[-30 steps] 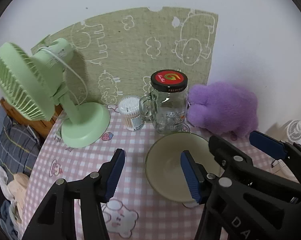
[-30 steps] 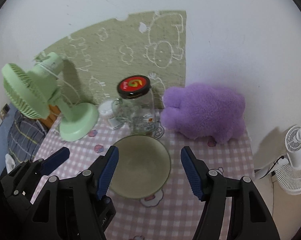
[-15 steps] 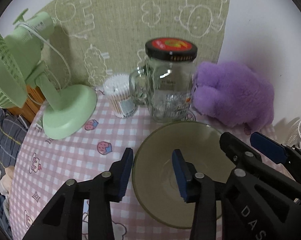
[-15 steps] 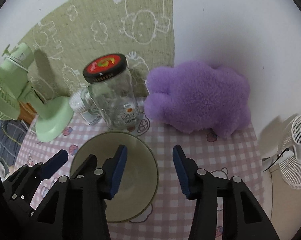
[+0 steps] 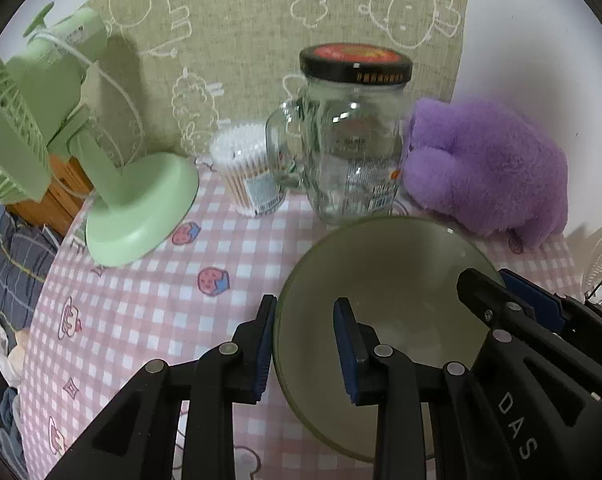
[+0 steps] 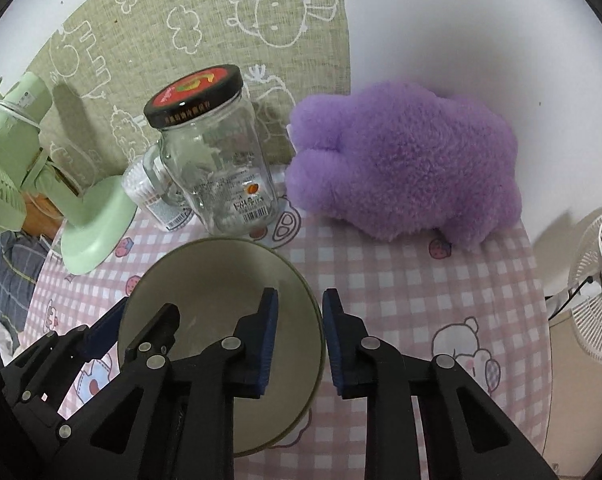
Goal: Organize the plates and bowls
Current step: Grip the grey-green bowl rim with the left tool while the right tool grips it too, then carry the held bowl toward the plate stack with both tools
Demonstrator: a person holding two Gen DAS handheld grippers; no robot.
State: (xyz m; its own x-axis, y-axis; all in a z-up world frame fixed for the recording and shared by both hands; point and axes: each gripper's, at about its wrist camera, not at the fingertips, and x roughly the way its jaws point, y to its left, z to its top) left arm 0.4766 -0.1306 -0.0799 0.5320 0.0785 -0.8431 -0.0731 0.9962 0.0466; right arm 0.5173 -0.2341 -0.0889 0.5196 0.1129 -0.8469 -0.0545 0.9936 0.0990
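An olive-green bowl [image 5: 385,280] stands on the pink checked tablecloth [image 5: 141,300]; it also shows in the right wrist view [image 6: 217,280]. My left gripper [image 5: 305,344] straddles the bowl's left rim, one finger outside and one inside, with a gap left between the pads. My right gripper [image 6: 299,336] straddles the bowl's right rim the same way, jaws narrowed. Whether either pad presses the rim is unclear.
A glass jar [image 5: 353,140] with a black lid stands just behind the bowl, a tub of cotton swabs [image 5: 249,172] to its left. A green desk fan [image 5: 101,152] is at the left, a purple plush toy [image 6: 405,160] at the right. A white fan [image 6: 601,280] stands beyond the table's right edge.
Both grippers moved forward and down onto the bowl and narrowed from wide open, each now straddling one side of the rim.
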